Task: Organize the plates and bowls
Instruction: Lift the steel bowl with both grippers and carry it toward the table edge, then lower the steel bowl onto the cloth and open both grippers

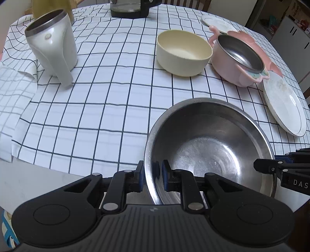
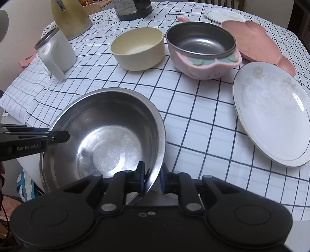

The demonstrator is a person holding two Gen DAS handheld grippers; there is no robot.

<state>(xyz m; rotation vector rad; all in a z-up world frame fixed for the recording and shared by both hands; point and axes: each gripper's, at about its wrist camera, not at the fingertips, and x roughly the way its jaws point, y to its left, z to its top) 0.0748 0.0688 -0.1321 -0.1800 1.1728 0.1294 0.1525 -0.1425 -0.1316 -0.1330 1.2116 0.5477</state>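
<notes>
A large steel bowl [image 1: 209, 147] [image 2: 104, 135] is at the near table edge. My left gripper [image 1: 153, 172] is shut on its left rim; it also shows in the right wrist view [image 2: 58, 135]. My right gripper [image 2: 153, 176] is shut on its right rim; it also shows in the left wrist view [image 1: 263, 166]. Beyond stand a cream bowl [image 1: 183, 52] [image 2: 137, 48], a pink steel-lined bowl with handles [image 1: 238, 58] [image 2: 203, 50], a pink plate [image 2: 257, 38], a large white floral plate [image 1: 284, 104] [image 2: 271, 112] and a small white plate [image 1: 217, 23] [image 2: 222, 14].
A white steel-rimmed mug [image 1: 52, 44] [image 2: 56, 52] stands far left on the checked tablecloth [image 1: 96, 108]. A black-based glass jug [image 1: 131, 7] [image 2: 133, 7] and a yellow container [image 2: 69, 17] stand at the back.
</notes>
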